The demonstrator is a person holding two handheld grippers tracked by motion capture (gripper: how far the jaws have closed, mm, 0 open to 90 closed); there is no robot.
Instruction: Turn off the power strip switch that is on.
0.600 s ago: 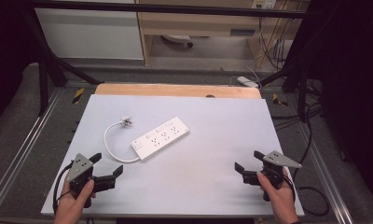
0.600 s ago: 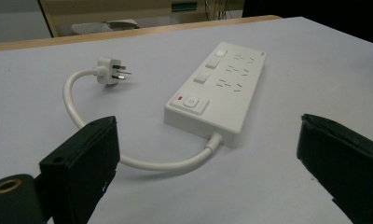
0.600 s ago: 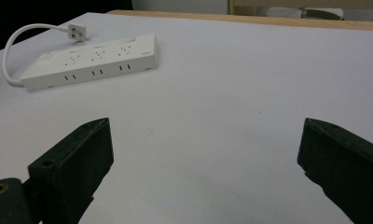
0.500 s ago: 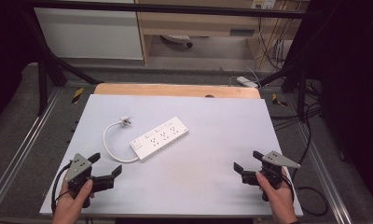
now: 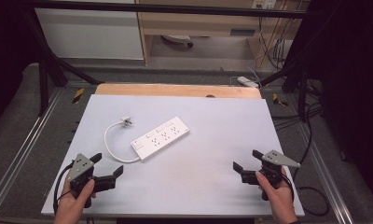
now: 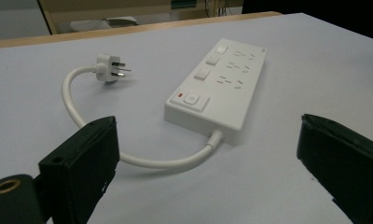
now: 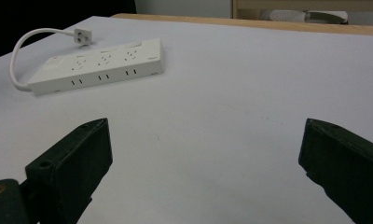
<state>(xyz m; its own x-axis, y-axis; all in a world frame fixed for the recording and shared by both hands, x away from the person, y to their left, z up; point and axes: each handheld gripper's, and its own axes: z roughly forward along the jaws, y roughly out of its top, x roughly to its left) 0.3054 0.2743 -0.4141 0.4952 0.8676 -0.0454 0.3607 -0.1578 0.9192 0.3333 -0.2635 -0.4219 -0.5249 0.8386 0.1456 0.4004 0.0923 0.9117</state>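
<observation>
A white power strip [image 5: 160, 138] lies slantwise on the table, left of centre. Its short white cord [image 5: 109, 145] curls back to a plug [image 5: 126, 122] lying on the surface. My left gripper [image 5: 107, 164] is held low at the near left corner, open and holding nothing. The left gripper view has the power strip [image 6: 222, 88], its plug [image 6: 109, 66] and the cord just beyond the wide-apart jaws. My right gripper [image 5: 246, 159] hovers at the near right, open and holding nothing. Farther off to the left in the right gripper view are the power strip [image 7: 100, 63] and plug [image 7: 81, 36].
The pale table top [image 5: 222, 116] has a bare wooden strip [image 5: 175, 89] along its far edge. Metal frame rails [image 5: 26, 149] run down both sides. Cables and a white adapter [image 5: 247, 81] lie on the floor beyond the far right corner.
</observation>
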